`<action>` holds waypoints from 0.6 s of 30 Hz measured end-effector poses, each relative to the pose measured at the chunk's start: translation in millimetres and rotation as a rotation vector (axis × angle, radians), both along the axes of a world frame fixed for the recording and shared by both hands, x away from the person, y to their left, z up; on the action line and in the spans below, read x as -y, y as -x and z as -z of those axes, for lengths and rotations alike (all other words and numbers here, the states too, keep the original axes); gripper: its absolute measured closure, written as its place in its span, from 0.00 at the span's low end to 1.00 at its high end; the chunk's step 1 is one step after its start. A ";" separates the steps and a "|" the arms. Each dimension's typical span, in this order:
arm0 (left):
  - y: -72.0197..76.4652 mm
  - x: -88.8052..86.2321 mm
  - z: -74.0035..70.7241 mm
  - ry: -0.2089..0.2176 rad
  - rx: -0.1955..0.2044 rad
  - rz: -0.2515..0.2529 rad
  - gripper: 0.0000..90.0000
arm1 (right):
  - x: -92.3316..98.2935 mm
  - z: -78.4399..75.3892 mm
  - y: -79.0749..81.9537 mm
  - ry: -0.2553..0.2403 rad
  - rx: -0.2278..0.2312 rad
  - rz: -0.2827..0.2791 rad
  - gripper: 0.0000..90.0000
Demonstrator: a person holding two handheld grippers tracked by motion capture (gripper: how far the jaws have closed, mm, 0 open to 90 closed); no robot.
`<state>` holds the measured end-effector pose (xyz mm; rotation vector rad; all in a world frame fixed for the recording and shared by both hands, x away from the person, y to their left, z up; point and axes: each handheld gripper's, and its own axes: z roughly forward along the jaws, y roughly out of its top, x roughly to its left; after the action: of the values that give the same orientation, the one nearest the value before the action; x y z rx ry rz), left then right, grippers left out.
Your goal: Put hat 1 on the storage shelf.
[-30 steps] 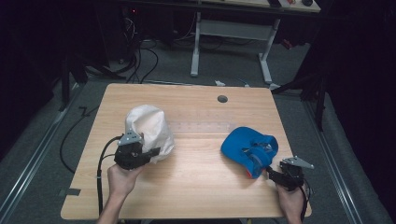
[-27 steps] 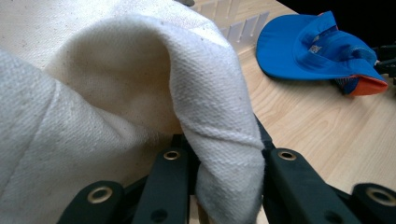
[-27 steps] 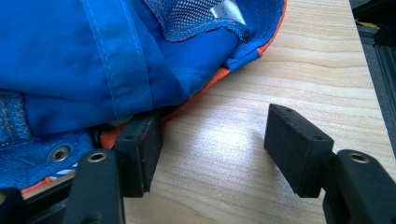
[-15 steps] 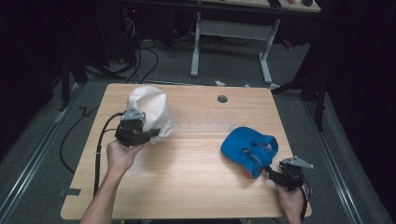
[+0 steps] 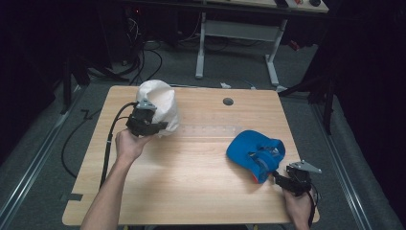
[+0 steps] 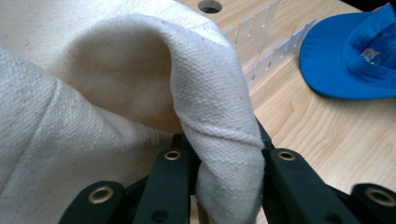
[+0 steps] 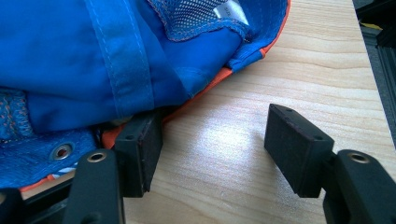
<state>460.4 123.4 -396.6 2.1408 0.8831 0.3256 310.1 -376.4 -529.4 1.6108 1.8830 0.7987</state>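
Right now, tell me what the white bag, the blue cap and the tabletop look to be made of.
White bag: likely cotton canvas, matte, off-white; a coarse weave and a stitched hem show where the left gripper pinches it.
Blue cap: smooth woven fabric with stitched seams, mesh lining, orange edge trim and a metal eyelet; probably synthetic.
Tabletop: light wood grain with a slight sheen; solid wood or laminate, hard to tell which.

Caps: we count two, a white cap [image 5: 158,103] at the table's far left and a blue cap [image 5: 249,149] at its near right.
Grippers: we count two, the left gripper [image 5: 160,128] and the right gripper [image 5: 280,179].
Hands: we see two, one behind each gripper.
Tables: we count one wooden table [image 5: 191,177].
Holes in the tabletop: we count one round hole [image 5: 228,101].
Clear strips: we see one clear strip [image 5: 206,130].
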 end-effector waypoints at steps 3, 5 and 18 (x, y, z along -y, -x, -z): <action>-4.5 2.6 0.4 -0.024 -0.001 0.000 0.85 | 0.0 0.0 0.0 0.000 0.000 0.000 0.41; -6.7 4.0 0.9 -0.041 0.000 -0.002 0.85 | 0.0 0.0 0.0 0.000 0.000 0.000 0.41; -14.6 2.7 4.8 -0.042 -0.015 -0.017 0.85 | 0.0 0.0 0.0 0.000 0.000 -0.001 0.41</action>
<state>475.0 120.7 -401.4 2.1781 0.9113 0.3396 310.1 -376.4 -529.4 1.6095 1.8843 0.7989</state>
